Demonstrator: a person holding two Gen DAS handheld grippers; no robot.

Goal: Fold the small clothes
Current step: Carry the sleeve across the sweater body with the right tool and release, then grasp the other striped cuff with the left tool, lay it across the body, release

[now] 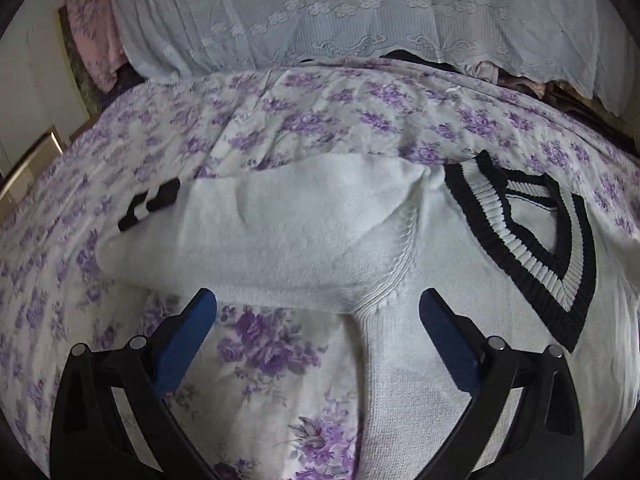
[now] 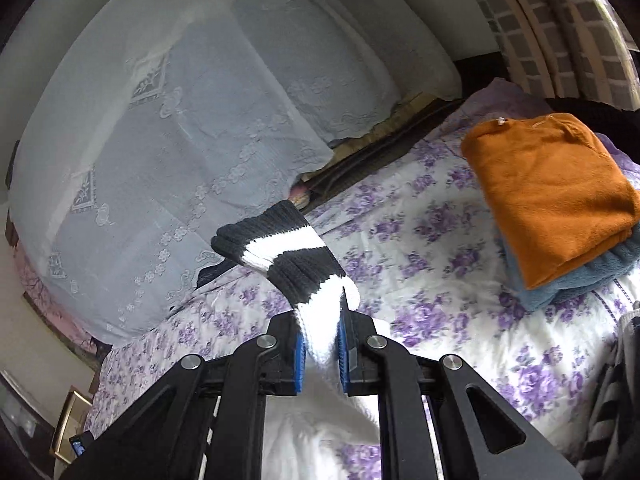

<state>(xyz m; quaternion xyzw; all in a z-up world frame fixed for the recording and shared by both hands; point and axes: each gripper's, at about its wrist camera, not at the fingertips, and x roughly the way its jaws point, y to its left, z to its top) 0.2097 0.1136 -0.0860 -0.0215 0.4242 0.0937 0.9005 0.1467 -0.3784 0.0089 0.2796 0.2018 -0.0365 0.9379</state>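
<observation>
White knitted sweater (image 1: 420, 380) with black-striped trim lies on the floral bed (image 1: 280, 128); right tongs (image 2: 322, 350) clamp its cuff (image 2: 280, 248), lifted to fold, left tongs (image 1: 318, 332) apart above.

White sweater (image 1: 304, 232): soft matt knit, ribbed black-and-white collar (image 1: 532, 248) and cuff (image 2: 288, 256). Bed sheet (image 1: 320, 120): thin matt printed cotton, creased. Orange garment (image 2: 552, 192): fuzzy fleece. Right gripper (image 2: 322, 352): matt black plastic, blue rubbery pads, shiny metal pins. Cover (image 2: 160, 120): sheer embroidered lace.
</observation>
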